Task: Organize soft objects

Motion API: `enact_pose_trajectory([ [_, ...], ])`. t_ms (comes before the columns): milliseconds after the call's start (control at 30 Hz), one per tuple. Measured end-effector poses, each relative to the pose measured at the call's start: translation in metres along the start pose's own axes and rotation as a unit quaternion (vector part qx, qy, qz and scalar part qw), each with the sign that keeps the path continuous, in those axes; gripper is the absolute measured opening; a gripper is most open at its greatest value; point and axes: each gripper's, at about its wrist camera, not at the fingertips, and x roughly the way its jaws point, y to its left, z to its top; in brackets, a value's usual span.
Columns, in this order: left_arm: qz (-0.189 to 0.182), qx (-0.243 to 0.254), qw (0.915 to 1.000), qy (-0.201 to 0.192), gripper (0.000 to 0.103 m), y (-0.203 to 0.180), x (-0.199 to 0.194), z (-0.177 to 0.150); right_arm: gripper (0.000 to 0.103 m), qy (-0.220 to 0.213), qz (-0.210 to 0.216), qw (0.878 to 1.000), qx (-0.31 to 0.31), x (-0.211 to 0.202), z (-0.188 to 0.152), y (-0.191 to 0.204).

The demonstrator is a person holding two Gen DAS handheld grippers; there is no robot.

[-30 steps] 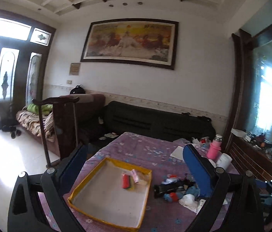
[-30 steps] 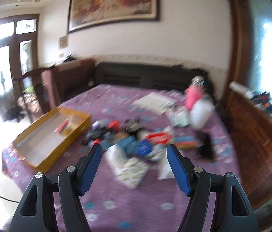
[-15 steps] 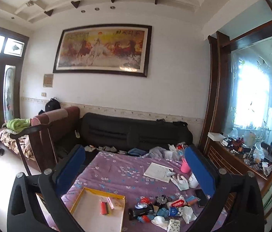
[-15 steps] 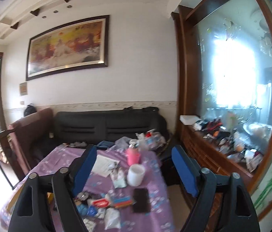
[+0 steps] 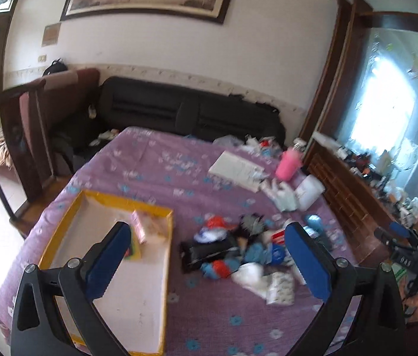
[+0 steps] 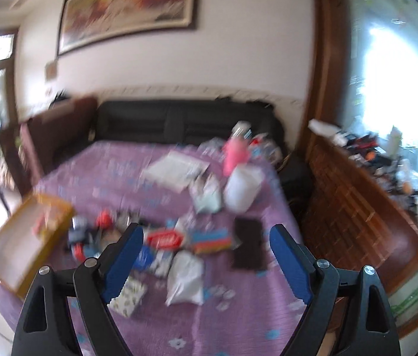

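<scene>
At the lower left of my left wrist view sits the shallow yellow-rimmed cardboard tray (image 5: 165, 264) on the purple flowered tablecloth (image 5: 155, 166), holding a small pink packet (image 5: 138, 228) and a blurred red-and-green item partly hidden behind my pad. My left gripper (image 5: 206, 249) hangs above the cloth with its blue-padded jaws spread wide and nothing between them. Between those pads, in the lower middle of the frame, lies the heap of small soft objects (image 5: 238, 252), a jumble of blue, red, white and black pieces too blurred to name one by one, just right of the tray and apart from it. Farther up and right lie a white sheet of paper (image 5: 232, 169), a pink plastic bottle (image 5: 289, 166) and a white plastic container (image 5: 309, 190). At the right edge a dark wooden sideboard (image 5: 354, 195) carries clutter. In my right wrist view, badly smeared, the tray (image 6: 16, 255) is at the lower left and the heap (image 6: 161, 243) spreads across the lower middle. My right gripper (image 6: 206, 252) has just been opening its jaws and holds nothing, pads well apart above a white pouch (image 6: 185, 279), with a black flat object (image 6: 247, 243) lying just inside the right pad.
</scene>
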Motion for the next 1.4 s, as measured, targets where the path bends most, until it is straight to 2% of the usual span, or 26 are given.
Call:
enact_pose_trajectory([
  [67,0.027,-0.003,0.9995,0.016,0.103,0.014,0.023,-0.019,0.09,0.03,0.017,0.999,-0.001,0.033,-0.024,0.015],
  [100,0.032,-0.003,0.9992,0.024,0.103,0.017,0.031,-0.026,0.09,0.046,0.041,0.998,0.012,0.047,-0.035,0.02],
  [167,0.025,-0.002,0.9986,0.047,0.103,0.017,0.047,-0.041,0.09,0.07,0.076,0.994,0.026,0.064,-0.049,0.023],
  [333,0.006,0.023,0.9961,0.085,0.103,-0.006,0.077,-0.065,0.09,0.112,0.125,0.985,0.029,0.094,-0.073,0.033],
  [433,0.0,0.016,0.9936,0.112,0.103,-0.016,0.098,-0.074,0.09,0.149,0.175,0.972,0.05,0.113,-0.086,0.041],
  [667,-0.02,0.007,0.9873,0.158,0.103,-0.038,0.137,-0.09,0.09,0.189,0.198,0.958,0.083,0.148,-0.104,0.068],
  [700,-0.024,0.008,0.9864,0.162,0.103,-0.043,0.142,-0.091,0.086,0.193,0.201,0.957,0.086,0.152,-0.105,0.07],
  [733,-0.027,0.01,0.9858,0.165,0.103,-0.047,0.148,-0.091,0.066,0.199,0.202,0.955,0.087,0.157,-0.108,0.072],
  [767,-0.029,0.012,0.985,0.17,0.1,-0.051,0.154,-0.092,0.057,0.213,0.203,0.952,0.088,0.164,-0.113,0.073],
  [800,-0.031,0.014,0.9835,0.178,0.098,-0.056,0.162,-0.095,0.056,0.219,0.21,0.948,0.094,0.167,-0.115,0.071],
  [833,-0.033,0.014,0.982,0.185,0.09,-0.059,0.168,-0.096,0.053,0.217,0.216,0.946,0.103,0.166,-0.117,0.066],
  [867,-0.039,0.011,0.9792,0.199,0.082,-0.062,0.177,-0.099,0.052,0.214,0.206,0.95,0.101,0.161,-0.117,0.06],
  [967,-0.049,0.004,0.9737,0.222,0.079,-0.072,0.2,-0.108,0.05,0.205,0.164,0.961,0.087,0.146,-0.121,0.043],
  [1100,-0.014,0.04,0.9763,0.212,0.079,-0.093,0.223,-0.116,0.05,0.212,0.157,0.959,0.098,0.139,-0.134,0.019],
  [1200,0.0,0.071,0.9729,0.22,0.078,-0.108,0.239,-0.124,0.05,0.214,0.164,0.957,0.109,0.139,-0.138,0.012],
  [1233,0.006,0.085,0.9725,0.217,0.072,-0.112,0.241,-0.126,0.05,0.213,0.165,0.957,0.108,0.14,-0.138,0.013],
  [1267,0.012,0.102,0.9728,0.208,0.039,-0.117,0.239,-0.128,0.05,0.213,0.164,0.957,0.107,0.14,-0.138,0.016],
  [1300,0.006,0.116,0.9719,0.205,0.025,-0.119,0.235,-0.13,0.05,0.21,0.16,0.959,0.103,0.14,-0.137,0.017],
  [1333,-0.012,0.107,0.9721,0.209,0.018,-0.117,0.232,-0.129,0.049,0.208,0.157,0.96,0.098,0.139,-0.136,0.02],
  [1400,-0.034,0.075,0.975,0.206,0.018,-0.106,0.219,-0.126,0.047,0.203,0.152,0.963,0.091,0.137,-0.135,0.022],
])
